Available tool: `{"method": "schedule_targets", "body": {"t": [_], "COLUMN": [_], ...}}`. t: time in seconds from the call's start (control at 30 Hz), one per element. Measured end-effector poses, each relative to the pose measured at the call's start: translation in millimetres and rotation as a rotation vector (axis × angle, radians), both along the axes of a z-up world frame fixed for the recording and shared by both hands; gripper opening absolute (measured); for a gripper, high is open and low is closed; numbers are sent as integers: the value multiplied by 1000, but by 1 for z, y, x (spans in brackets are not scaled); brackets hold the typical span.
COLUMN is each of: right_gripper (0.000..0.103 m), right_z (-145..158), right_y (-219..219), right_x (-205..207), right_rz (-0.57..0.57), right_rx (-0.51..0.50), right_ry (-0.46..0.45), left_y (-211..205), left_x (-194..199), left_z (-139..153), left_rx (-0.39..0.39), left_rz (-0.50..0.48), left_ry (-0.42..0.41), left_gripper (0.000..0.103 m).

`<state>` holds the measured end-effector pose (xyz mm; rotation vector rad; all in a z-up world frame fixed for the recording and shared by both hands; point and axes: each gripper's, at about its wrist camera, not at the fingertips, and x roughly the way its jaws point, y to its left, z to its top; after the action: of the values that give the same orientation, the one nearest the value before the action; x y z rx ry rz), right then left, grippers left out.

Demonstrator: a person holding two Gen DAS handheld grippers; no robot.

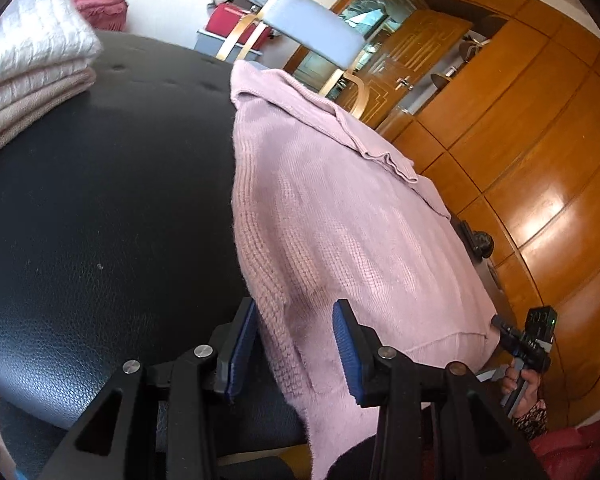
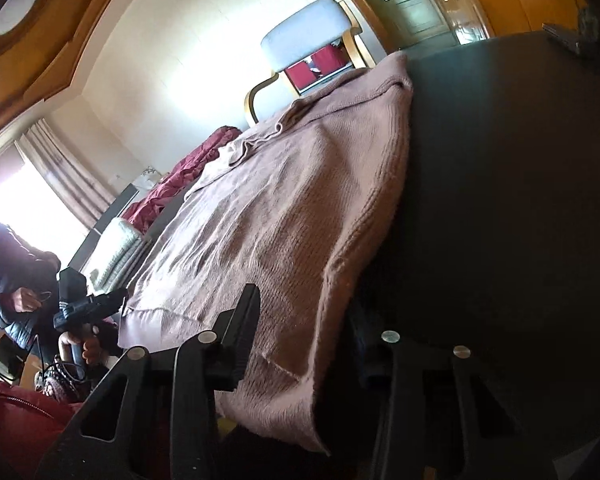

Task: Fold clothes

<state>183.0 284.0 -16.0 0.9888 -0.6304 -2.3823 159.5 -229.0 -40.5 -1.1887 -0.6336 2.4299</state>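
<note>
Pink sweater point(image 1: 340, 216) spread flat on black table point(image 1: 100, 200), hem overhanging at 6 o'clock. Left gripper point(image 1: 296, 344), right gripper point(image 2: 304, 340): both spread wide, straddling hem corners, likely for lifting. Folded stack point(image 1: 28, 72) at 10 o'clock.

- Daylight floods in through a blown-out window point(image 2: 8, 196) at the right wrist view's left, leaving that view backlit.
- Its dark surface point(image 2: 520, 200) falls into murky shadow with little detail.
- The left wrist view is brighter, with glare patches on the glossy wooden panels point(image 1: 540, 208).
- Both views bend strongly toward black rounded corners.
- The folded white blanket point(image 1: 32, 44) looks soft and overexposed.
</note>
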Motion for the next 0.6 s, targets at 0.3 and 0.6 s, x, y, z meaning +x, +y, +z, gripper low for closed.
{"method": "schedule_targets", "body": {"t": [0.3, 0.6], "right_gripper": [31, 28], "right_z": [-3, -3], "right_y": [-17, -21], "right_x": [-3, -4], "right_rz": [32, 30], "right_rx": [83, 108], "right_ry": [-20, -68], "left_y": [-4, 9], "left_x": [5, 0], "left_z": [-2, 2], "left_rx": [28, -22], "left_rz": [-15, 0], "left_ry": [-15, -28], "left_gripper": [39, 45]}}
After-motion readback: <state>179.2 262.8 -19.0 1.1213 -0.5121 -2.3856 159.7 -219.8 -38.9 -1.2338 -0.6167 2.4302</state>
